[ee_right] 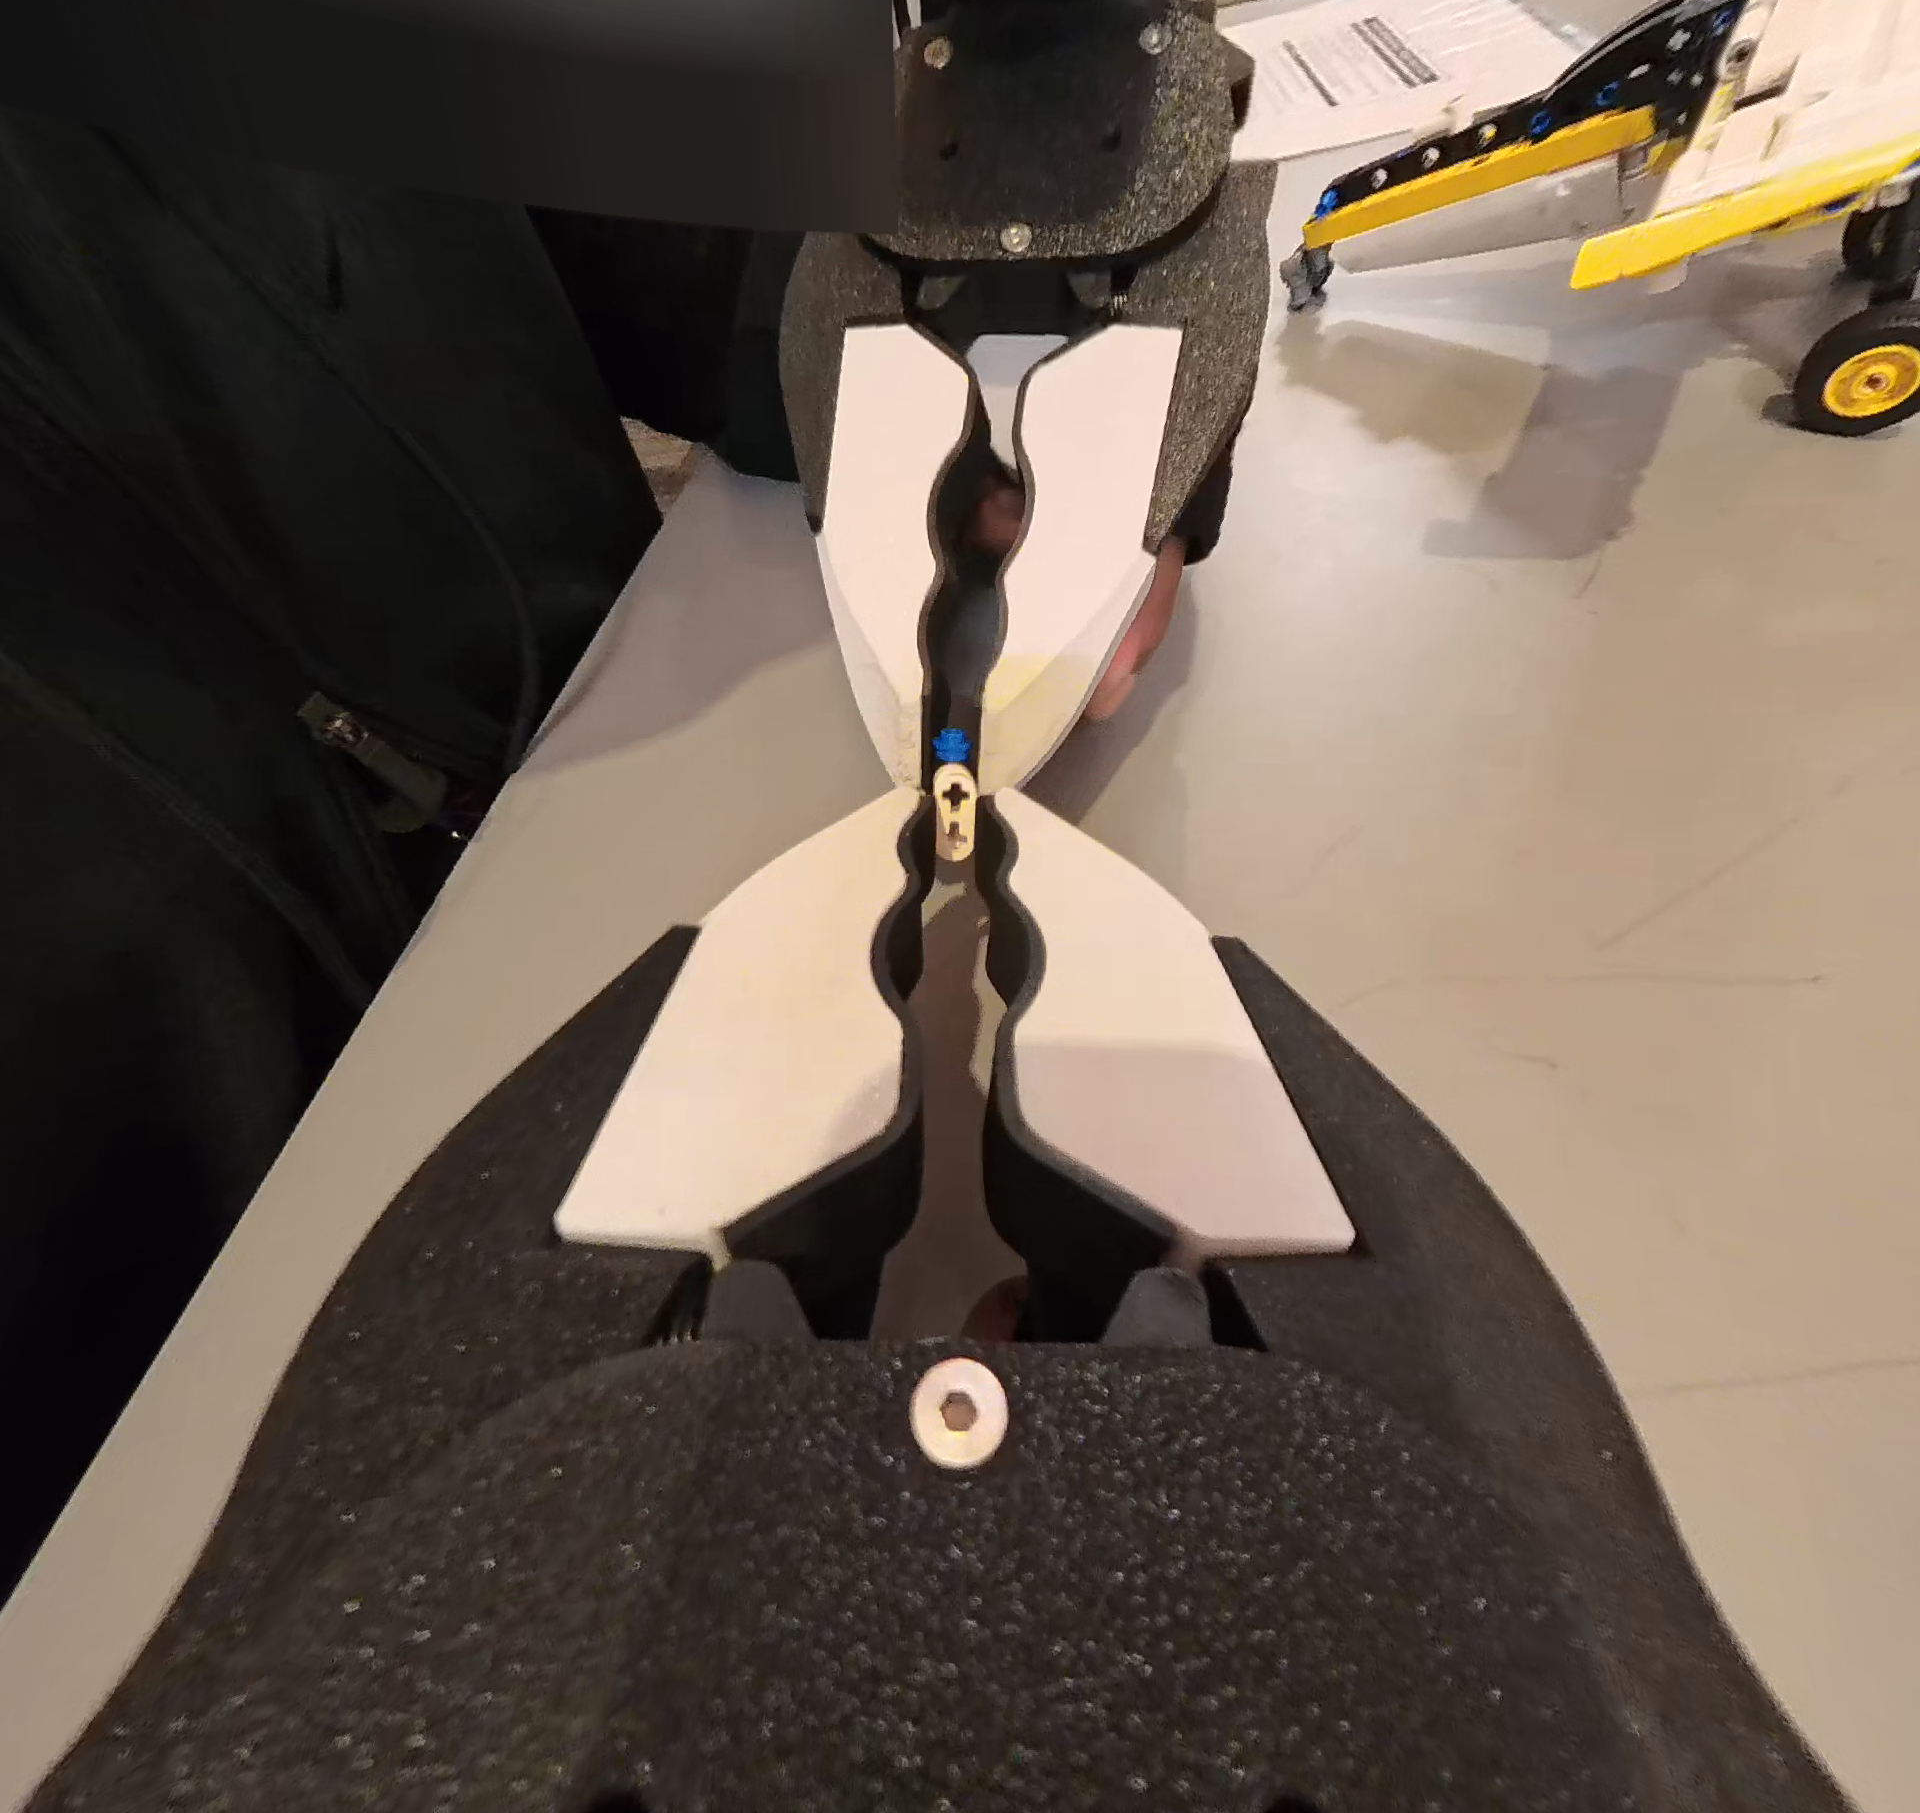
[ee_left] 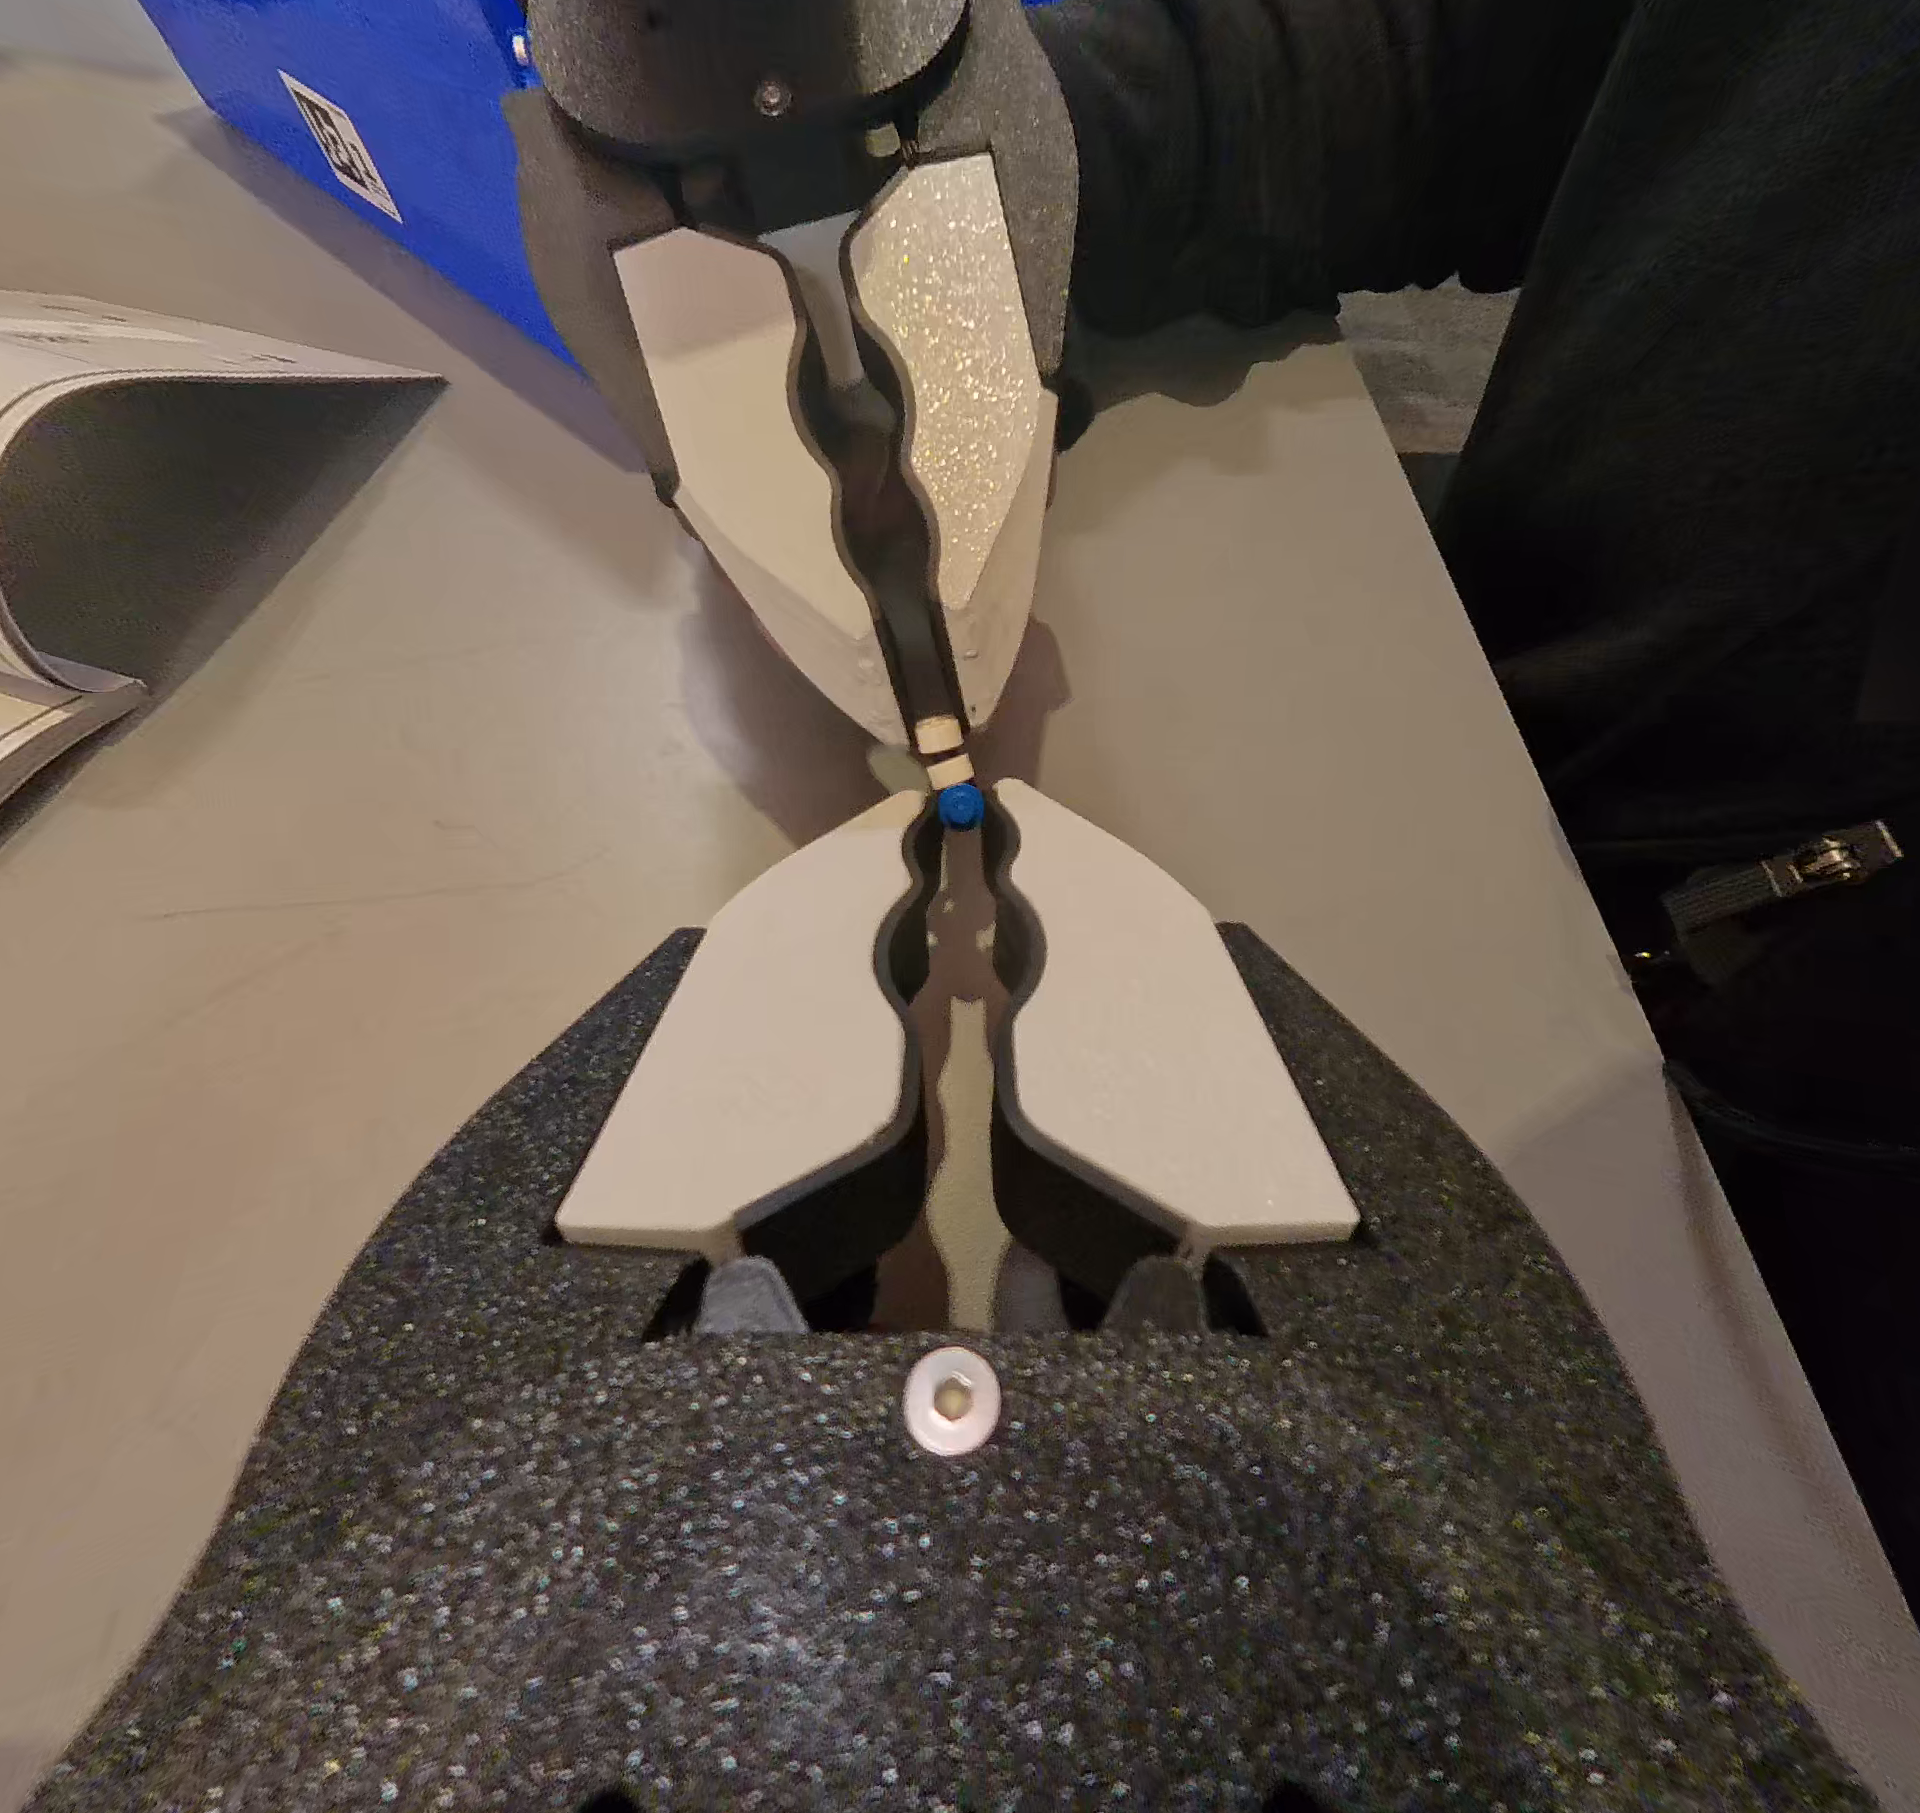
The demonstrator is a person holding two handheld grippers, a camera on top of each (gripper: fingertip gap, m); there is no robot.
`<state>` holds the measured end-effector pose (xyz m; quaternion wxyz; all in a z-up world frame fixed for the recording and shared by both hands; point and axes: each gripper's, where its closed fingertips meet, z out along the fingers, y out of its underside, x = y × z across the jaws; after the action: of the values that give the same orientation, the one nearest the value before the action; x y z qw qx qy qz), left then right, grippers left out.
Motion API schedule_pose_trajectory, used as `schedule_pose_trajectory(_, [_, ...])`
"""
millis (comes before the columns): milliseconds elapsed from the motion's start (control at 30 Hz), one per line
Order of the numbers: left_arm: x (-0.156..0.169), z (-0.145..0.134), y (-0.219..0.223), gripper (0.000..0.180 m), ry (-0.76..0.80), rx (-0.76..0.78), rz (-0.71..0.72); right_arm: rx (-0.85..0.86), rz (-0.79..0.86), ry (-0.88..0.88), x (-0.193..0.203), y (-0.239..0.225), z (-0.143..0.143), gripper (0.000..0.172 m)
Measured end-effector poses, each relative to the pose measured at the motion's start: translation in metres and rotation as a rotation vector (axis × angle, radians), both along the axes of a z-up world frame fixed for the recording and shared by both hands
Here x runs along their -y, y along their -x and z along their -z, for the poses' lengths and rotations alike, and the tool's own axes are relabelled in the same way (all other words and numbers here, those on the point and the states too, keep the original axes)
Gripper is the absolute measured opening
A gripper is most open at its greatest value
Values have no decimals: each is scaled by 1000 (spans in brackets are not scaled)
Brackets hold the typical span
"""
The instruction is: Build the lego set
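Small blue plastic pin (ee_left: 957, 807) sat pinched in the narrowly closed left claw (ee_left: 957, 811), touching the cream plastic connector (ee_right: 954, 815) clamped in the right claw (ee_right: 954, 807) above the grey counter (ee_left: 416, 828).

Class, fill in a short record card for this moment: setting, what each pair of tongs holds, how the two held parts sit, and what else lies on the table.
Setting: grey table, two handheld tongs tip to tip
Left tongs: shut on a small blue plastic pin
Right tongs: shut on a small tan plastic connector with cross-shaped holes
Relation: pin's end right at the connector's end; whether it is inserted cannot be told
Nearby: blue plastic bin, printed paper sheets, yellow and black brick-built vehicle
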<state>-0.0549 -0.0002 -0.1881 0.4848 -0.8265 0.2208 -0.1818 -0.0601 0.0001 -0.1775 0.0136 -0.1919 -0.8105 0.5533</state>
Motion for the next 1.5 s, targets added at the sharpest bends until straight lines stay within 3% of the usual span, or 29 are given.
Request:
schedule_pose_trajectory(567, [-1,-1,-7,7,-50,-16,35,79,-66,23,4,-8,1,7])
schedule_pose_trajectory(767, [-9,-14,13,7,-82,109,-102,45,106,87,-5,10,-8,9])
schedule_pose_trajectory(800, [-10,-19,18,7,-92,149,-130,35,135,83,-7,11,-8,20])
schedule_pose_trajectory(900, [-13,-34,31,7,-132,317,-205,-73,219,54,-13,15,-12,38])
schedule_pose_trajectory(1133, [-17,-65,38,7,-211,733,-239,-507,457,-134,-22,39,-38,47])
schedule_pose_trajectory(1300, [-19,-68,31,7,-195,810,-214,-737,480,-207,-17,37,-54,38])
schedule_pose_trajectory(1500, [-21,-65,26,7,-175,807,-206,-805,463,-284,-11,36,-52,27])
